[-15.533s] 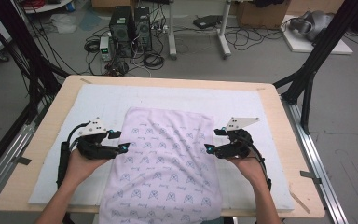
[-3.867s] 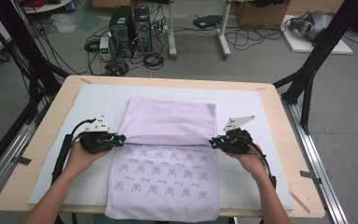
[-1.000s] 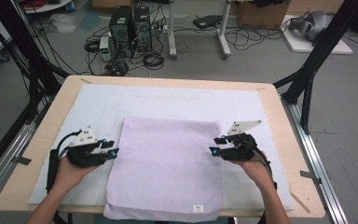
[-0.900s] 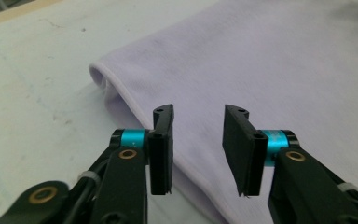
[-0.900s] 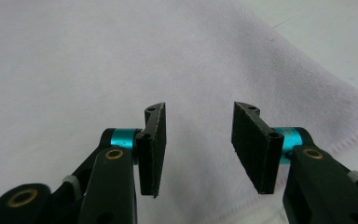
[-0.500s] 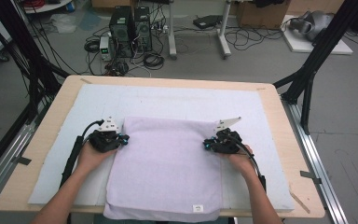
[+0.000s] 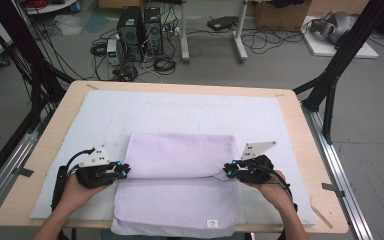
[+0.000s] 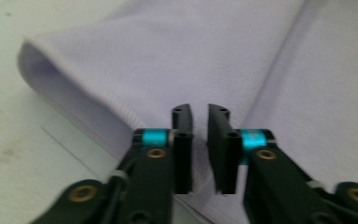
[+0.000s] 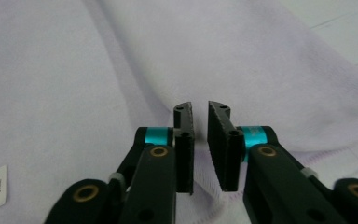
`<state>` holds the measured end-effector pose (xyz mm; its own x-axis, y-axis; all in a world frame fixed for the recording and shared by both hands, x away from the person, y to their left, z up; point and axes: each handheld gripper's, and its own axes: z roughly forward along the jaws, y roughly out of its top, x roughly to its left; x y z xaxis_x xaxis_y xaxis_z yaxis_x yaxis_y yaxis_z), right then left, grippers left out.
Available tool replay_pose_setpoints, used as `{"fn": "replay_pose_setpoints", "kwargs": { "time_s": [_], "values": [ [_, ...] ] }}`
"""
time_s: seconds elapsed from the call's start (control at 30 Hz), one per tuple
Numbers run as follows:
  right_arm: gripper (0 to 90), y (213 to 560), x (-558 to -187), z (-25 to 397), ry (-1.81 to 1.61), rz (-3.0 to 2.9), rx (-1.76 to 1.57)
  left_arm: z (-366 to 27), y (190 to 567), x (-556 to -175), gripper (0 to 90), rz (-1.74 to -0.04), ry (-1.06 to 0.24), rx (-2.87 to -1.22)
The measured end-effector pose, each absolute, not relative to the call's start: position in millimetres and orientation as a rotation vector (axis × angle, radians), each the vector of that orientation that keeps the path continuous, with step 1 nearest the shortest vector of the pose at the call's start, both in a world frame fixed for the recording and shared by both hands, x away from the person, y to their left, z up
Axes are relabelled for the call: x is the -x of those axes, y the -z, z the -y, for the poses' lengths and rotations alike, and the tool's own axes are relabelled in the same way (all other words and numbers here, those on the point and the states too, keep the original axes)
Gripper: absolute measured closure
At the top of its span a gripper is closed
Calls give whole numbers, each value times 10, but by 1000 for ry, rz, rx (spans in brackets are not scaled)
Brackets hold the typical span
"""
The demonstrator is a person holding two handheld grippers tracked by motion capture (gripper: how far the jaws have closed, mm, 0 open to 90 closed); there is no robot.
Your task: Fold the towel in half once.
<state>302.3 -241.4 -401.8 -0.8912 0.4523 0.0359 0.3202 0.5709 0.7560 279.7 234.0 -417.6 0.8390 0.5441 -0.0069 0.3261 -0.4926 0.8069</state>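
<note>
A lavender cloth point(image 7: 180, 205) lies on the white mat point(image 7: 190, 110), near the table's front edge. Its far part is folded back toward the person as a flap point(image 7: 180, 155), whose rounded fold faces away. My left gripper point(image 7: 125, 171) is shut on the flap's left corner, and my right gripper point(image 7: 227, 171) is shut on its right corner. In the left gripper view the jaws point(image 8: 199, 112) pinch the cloth point(image 8: 168, 60) beside the rolled fold. In the right gripper view the jaws point(image 9: 200, 109) pinch a hemmed edge of the cloth point(image 9: 121, 70). A small white label point(image 7: 211, 223) sits at the front hem.
The wooden table point(image 7: 300, 125) has metal rails along both sides and black frame posts point(image 7: 330, 75) at its far corners. Computers point(image 7: 140, 25) and cables lie on the floor beyond. Bare mat stretches behind the cloth.
Half a second ago both grippers were at the cloth's far corners. They have since moved toward the person with those corners, laying the far part over the near part.
</note>
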Motion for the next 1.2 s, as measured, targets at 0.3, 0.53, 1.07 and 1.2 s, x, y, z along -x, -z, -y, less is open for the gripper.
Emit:
{"fn": "replay_pose_setpoints", "kwargs": {
  "time_s": [0.3,0.53,1.07,1.2],
  "values": [
    [670,4054,-3514,2454,-1147,-2522,-783,-2256,4060,-3322,689,-759,-460,-2023],
    [634,4110,-3885,2483,-1041,-2545,-816,-2124,4193,-3787,697,-838,-458,-2102],
    [871,3960,-4182,2361,-920,-2588,-815,-2095,4099,-4175,886,-987,-668,-1974],
    [688,3728,-4496,2364,-896,-2400,-973,-2108,4026,-4453,697,-1138,-758,-1889]
  ]
}}
